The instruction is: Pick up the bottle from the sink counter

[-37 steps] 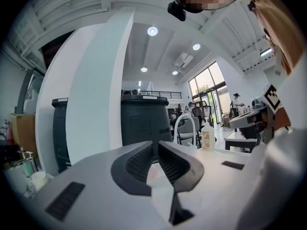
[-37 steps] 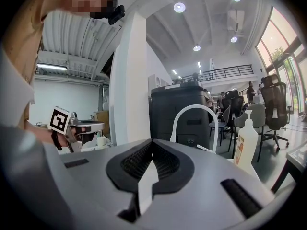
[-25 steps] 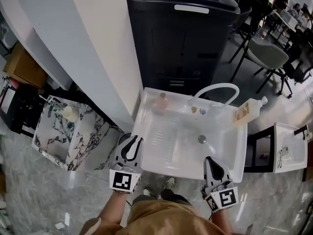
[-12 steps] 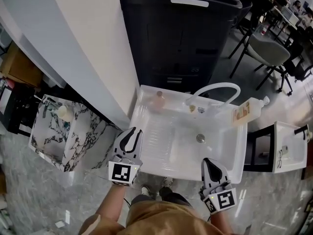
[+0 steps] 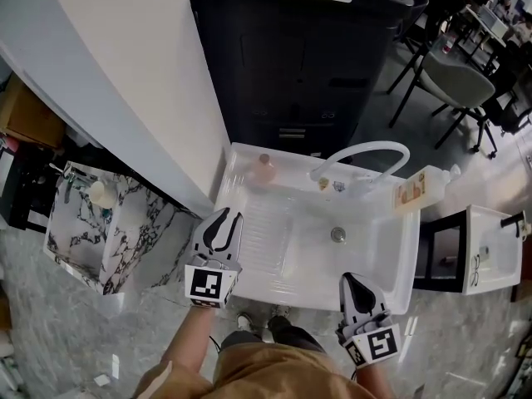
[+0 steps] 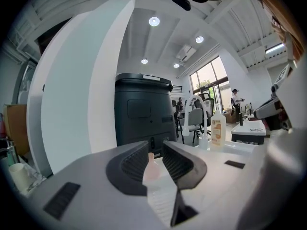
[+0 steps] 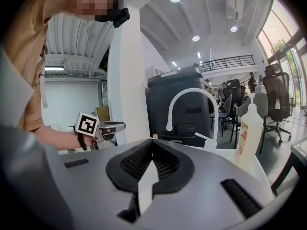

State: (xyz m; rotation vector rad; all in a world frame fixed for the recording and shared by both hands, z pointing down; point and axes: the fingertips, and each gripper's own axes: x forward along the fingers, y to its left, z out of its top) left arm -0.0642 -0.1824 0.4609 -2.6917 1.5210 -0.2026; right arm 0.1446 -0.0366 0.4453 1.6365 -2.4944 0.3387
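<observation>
The small pink bottle [image 5: 265,169] stands upright on the back left corner of the white sink [image 5: 274,293], in the upper middle of the head view, well apart from both grippers. The left gripper [image 5: 226,219] hovers over the sink's left rim. Its jaws stand apart and have just been opening, with nothing pressed between them. In the left gripper view [image 6: 154,147] the bottle [image 6: 151,169] shows through the gap, far beyond the pads; its sides and base are covered by the jaws, and any label is too blurred to read. The right gripper [image 5: 353,283] sits at the sink's front right edge, its jaws clenched tip to tip and empty. In the right gripper view [image 7: 151,145] only the bottle's cap [image 7: 154,137] peeks over the jaws. A white faucet [image 5: 366,150] arches over the back rim, and a pump bottle [image 5: 414,191] stands at the back right corner, its print illegible. A black bin [image 5: 299,56] is cut off by the top edge
</observation>
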